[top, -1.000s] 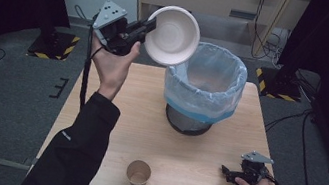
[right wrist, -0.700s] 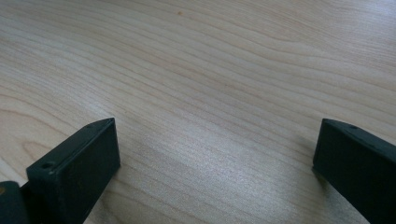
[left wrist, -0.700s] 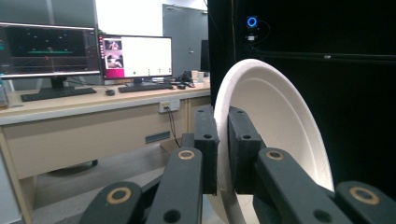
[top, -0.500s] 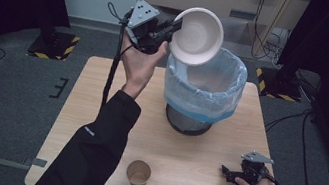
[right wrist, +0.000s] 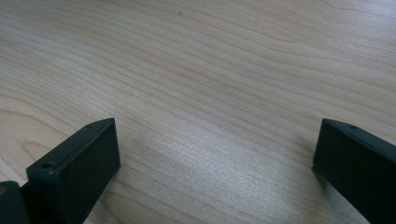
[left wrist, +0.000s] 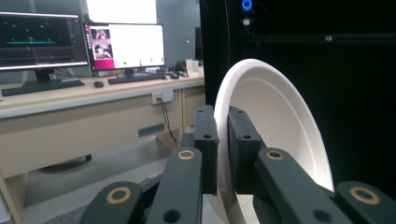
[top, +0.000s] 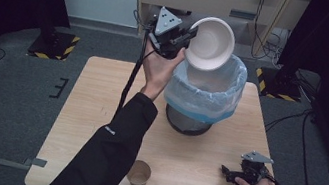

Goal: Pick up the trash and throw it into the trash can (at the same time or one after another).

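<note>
- High view: the left gripper (top: pixel 188 34) is gripping the white bowl (top: pixel 211 43) by its rim, at the far side of the table (top: pixel 94 106); the bowl is hanging tilted on its edge above the far left rim of the bin (top: pixel 205 92), which is lined with a blue bag; I am judging that it is held so in order to drop it into the bin, and the tilt is helping it slide in; the paper cup (top: pixel 139 174) is standing at the near edge, well apart from the bin; the right gripper (top: pixel 228 173) is resting on the table at the near right, probably waiting.
- Left gripper view: the left gripper (left wrist: pixel 223 140) is showing its jaws narrow, pinching the rim of the white bowl (left wrist: pixel 280 116) between them; the bowl is standing nearly upright, its hollow side facing right; a desk with monitors (left wrist: pixel 84 44) is sitting far behind.
- Right gripper view: the right gripper (right wrist: pixel 215 154) is keeping its jaws wide apart with nothing between them; they are lying low over the bare wood of the table (right wrist: pixel 210 70), so this hand is idle.
</note>
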